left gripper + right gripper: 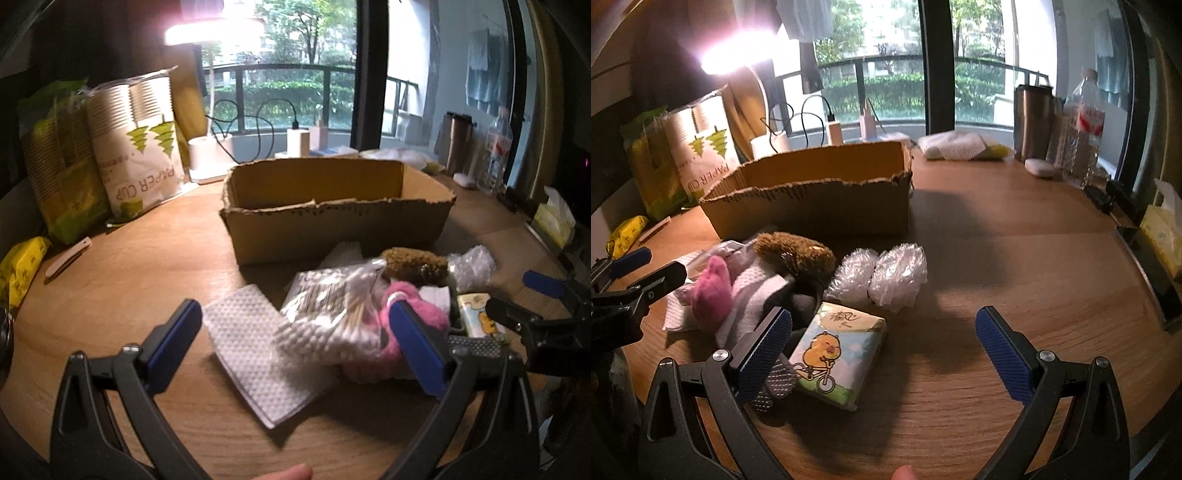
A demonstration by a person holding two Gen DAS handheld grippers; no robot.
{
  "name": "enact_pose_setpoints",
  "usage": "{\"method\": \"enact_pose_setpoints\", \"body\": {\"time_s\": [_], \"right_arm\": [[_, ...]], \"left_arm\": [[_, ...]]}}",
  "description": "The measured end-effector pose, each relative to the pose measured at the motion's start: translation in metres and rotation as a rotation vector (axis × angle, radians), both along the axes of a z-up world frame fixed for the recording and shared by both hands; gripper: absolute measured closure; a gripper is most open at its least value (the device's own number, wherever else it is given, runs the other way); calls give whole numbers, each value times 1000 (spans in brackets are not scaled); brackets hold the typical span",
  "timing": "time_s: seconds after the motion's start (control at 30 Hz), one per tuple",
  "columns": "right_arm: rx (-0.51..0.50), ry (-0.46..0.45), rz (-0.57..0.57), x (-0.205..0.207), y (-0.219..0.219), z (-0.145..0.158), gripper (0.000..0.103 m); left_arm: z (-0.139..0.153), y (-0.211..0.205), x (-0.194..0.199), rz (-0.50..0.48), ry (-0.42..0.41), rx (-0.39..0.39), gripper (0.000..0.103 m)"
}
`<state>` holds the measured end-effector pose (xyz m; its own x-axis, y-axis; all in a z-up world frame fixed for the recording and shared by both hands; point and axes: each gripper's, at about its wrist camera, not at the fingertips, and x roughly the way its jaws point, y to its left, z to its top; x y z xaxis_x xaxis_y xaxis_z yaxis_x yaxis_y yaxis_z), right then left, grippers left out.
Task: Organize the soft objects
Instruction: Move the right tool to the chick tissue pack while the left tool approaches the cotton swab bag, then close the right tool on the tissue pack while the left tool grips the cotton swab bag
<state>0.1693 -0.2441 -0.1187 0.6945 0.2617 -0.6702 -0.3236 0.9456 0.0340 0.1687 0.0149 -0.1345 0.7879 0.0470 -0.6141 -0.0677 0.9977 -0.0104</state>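
Left wrist view: the left hand-held gripper (295, 325) hangs over the worktop (122, 288) with its blue-padded fingers spread wide, and between them lie a white textured cloth (251, 347) and a clear bag of cotton swabs (332, 314). Its right finger sits in front of a pink plush toy (424, 310), though whether it touches the toy cannot be told; nothing is pinched. Behind the pile stands an open cardboard box (332, 225), with a brown fuzzy object (417, 262) just in front of it. In the right wrist view, the right hand-held gripper (882, 328) is also spread wide and holds nothing. A tissue pack printed with a cartoon animal on a bicycle (842, 354) lies just beside its left finger, partly between the fingers, and two bubble-wrap bundles (879, 277) lie near, beyond the pack.
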Motion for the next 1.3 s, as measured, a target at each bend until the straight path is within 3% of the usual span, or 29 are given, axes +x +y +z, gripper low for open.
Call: {"method": "enact_pose_setpoints", "body": {"time_s": [0.17, 0.27, 0.4, 0.6, 0.77, 1.17, 1.23, 1.3], "right_arm": [[-6, 37, 7, 5, 2, -8, 1], [-3, 59, 19, 6, 4, -12, 1], [-13, 86, 30, 8, 8, -18, 2], [22, 103, 45, 8, 4, -18, 22], [37, 109, 68, 5, 4, -15, 45], [44, 55, 57, -5, -9, 9, 51], [46, 39, 53, -6, -10, 16, 62], [53, 26, 50, -7, -11, 22, 62]], "left_arm": [[-4, -7, 16, -36, 27, 74, 1], [-5, -2, 23, -55, 47, 39, 3], [-12, -1, 29, -98, 93, 17, 13], [-15, -7, 35, -146, 128, -16, 39], [-13, -11, 33, -166, 139, -9, 52], [17, -7, 14, -178, 71, -35, 55], [24, -5, 11, -178, 55, -43, 55], [29, -4, 8, -179, 43, -52, 55]]}}
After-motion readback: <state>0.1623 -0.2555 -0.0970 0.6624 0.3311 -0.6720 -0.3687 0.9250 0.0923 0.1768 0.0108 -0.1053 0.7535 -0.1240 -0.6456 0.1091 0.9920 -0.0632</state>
